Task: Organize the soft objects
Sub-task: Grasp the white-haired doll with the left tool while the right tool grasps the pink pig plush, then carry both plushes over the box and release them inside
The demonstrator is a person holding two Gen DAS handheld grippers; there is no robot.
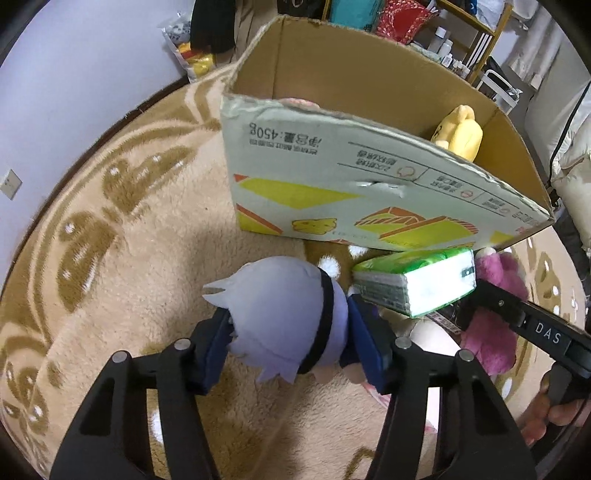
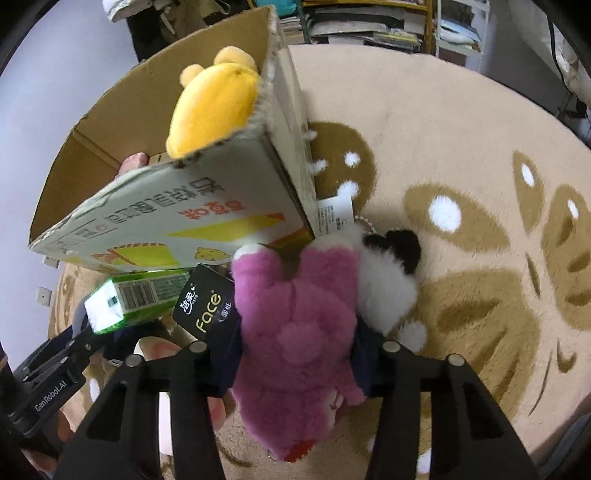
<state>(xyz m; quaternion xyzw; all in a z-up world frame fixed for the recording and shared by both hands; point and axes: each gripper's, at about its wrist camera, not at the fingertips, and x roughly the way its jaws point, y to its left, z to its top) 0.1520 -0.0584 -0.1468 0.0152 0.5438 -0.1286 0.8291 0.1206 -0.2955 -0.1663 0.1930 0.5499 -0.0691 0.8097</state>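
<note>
My left gripper (image 1: 288, 336) is shut on a lavender-haired plush doll (image 1: 284, 321) and holds it just above the rug, in front of the open cardboard box (image 1: 369, 192). My right gripper (image 2: 295, 350) is shut on a pink plush bear (image 2: 295, 325), which also shows in the left wrist view (image 1: 495, 295). A yellow plush (image 1: 460, 131) sits inside the box, also seen in the right wrist view (image 2: 214, 107). A green tissue pack (image 1: 417, 280) lies by the box front. A white and black plush (image 2: 388, 280) lies on the rug beside the pink bear.
The beige and brown patterned rug (image 1: 122, 258) covers the floor. A black tissue pack labelled Face (image 2: 203, 306) lies by the green pack (image 2: 133, 299). Shelves with books (image 2: 369, 26) stand behind. A bag of items (image 1: 188, 48) sits at the rug's far edge.
</note>
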